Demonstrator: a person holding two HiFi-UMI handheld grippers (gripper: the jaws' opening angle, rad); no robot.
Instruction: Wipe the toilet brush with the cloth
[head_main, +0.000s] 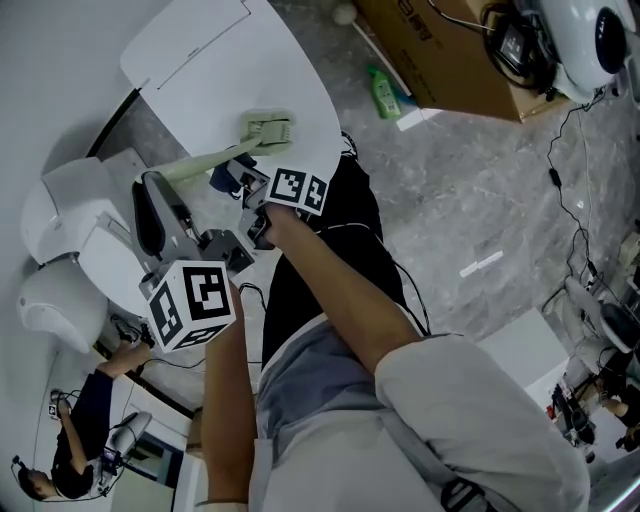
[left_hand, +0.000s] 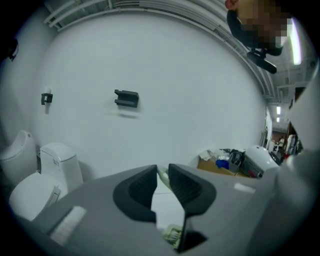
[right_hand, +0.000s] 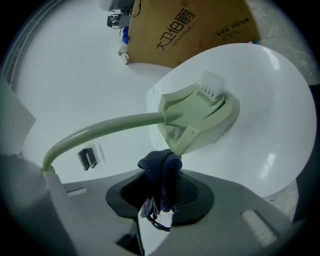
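Cloth (right_hand: 161, 170) clamped in right gripper (right_hand: 160, 200), touching toilet brush (right_hand: 200, 115) head over toilet lid (right_hand: 270, 100). Handle (right_hand: 100, 125) pinched in left gripper (left_hand: 162, 182), jaws near-closed.

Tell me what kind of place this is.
Probably a test or training space set up as a bathroom, not a home one: toilets along a bare wall, a cardboard box and loose cables on the floor.
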